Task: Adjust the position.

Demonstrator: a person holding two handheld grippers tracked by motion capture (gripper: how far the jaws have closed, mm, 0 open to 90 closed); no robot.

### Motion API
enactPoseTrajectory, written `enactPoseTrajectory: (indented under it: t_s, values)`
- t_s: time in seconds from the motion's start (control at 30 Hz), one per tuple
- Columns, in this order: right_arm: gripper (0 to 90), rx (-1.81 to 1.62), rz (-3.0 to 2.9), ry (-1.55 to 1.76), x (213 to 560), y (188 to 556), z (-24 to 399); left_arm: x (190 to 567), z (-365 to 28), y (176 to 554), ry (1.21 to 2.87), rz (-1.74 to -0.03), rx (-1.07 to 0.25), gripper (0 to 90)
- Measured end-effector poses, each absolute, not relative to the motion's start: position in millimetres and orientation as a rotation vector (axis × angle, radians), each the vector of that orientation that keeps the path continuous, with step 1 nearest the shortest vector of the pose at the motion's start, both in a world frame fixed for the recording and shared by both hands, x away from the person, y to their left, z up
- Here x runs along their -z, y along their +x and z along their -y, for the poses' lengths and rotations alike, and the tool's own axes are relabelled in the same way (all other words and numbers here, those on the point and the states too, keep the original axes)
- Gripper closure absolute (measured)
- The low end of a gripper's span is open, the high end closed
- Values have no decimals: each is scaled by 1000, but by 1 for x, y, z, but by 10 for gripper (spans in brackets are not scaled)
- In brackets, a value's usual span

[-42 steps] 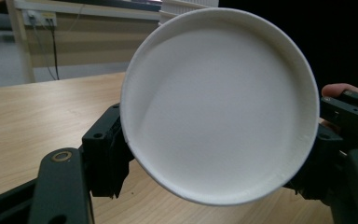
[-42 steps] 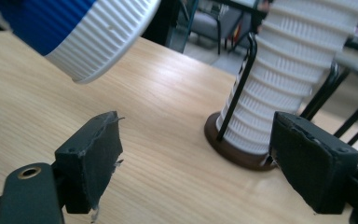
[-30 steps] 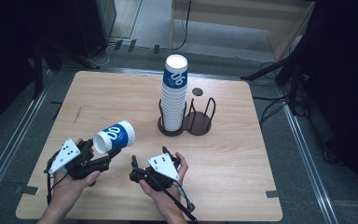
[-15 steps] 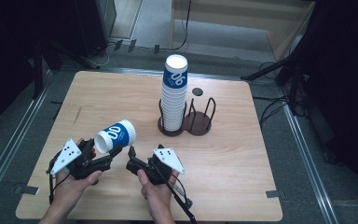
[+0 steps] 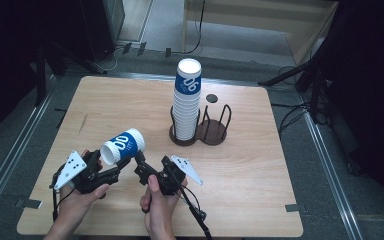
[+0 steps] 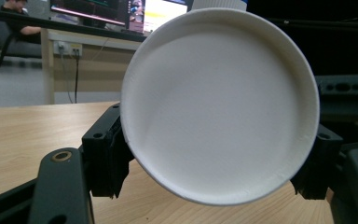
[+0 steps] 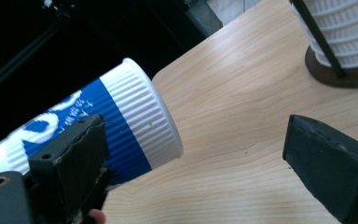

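Note:
A blue-and-white ribbed paper cup (image 5: 124, 145) hangs tilted over the table's front left, with my left gripper (image 5: 109, 162) shut on its sides. In the left gripper view the cup's round white end (image 6: 219, 102) faces the camera between the two pads of the left gripper (image 6: 212, 158). My right gripper (image 5: 140, 169) sits just right of the cup and points at it. Its jaws have just been closing. In the right gripper view the cup (image 7: 121, 126) lies behind the left jaw, and the gap of the right gripper (image 7: 200, 163) shows bare wood.
A tall stack of the same cups (image 5: 187, 100) stands in one ring of a dark wire holder (image 5: 216, 131) at the table's middle back; the other ring is empty. A small dark disc (image 5: 211, 98) lies behind it. The table's front edge (image 5: 160, 235) runs below both hands.
My right gripper has edged left toward the cup and its jaws have narrowed a little. The left gripper and the cup have kept their place.

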State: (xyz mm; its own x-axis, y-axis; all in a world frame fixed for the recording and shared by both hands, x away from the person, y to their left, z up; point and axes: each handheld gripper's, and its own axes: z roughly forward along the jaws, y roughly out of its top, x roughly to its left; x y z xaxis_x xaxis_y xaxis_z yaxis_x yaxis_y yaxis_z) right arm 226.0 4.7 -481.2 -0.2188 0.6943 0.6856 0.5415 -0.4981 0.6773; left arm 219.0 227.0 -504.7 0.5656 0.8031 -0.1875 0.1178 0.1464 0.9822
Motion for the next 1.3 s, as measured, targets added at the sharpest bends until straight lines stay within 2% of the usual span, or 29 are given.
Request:
enactPoseTrajectory:
  t_s: [1.3]
  values:
    - [61,-2205,-1245,2444,477,238,-4,504,-210,221,1335,-799,-576,279]
